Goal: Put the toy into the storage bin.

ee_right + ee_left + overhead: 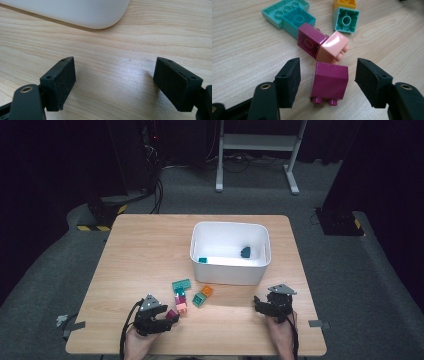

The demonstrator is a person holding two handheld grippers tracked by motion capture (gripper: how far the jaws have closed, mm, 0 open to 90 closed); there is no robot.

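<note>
The left gripper (pixel 171 316) is seen at the near left of the wooden table (pixel 145 245), held by a hand that enters from the near edge. Its jaws are spread apart on either side of a dark magenta block (pixel 329 82), which lies on its side on the table with its studs turned toward the camera; a gap is left between each pad and the block, so nothing is gripped.

Just beyond that block, a second magenta block (pixel 309 42) and a pink block (pixel 332 48) are found touching each other, and the pink one nearly meets the far edge of the block between the jaws. Farther off, a flat teal plate (pixel 284 10) with a darker teal block (pixel 298 20) against it is placed to the left, and a light green block (pixel 345 20) with an orange block (pixel 344 3) behind it to the right. The approach from the near side is left unobstructed; crowding is met only on the far side.

The right gripper (pixel 260 304) is held at the near right, well apart from the blocks, with its jaws wide open over bare wood. The white bin (pixel 200 237) is set beyond the cluster, toward the middle of the table; its rounded corner (pixel 100 15) is seen ahead of the right gripper. Two small teal pieces are seen inside it.
</note>
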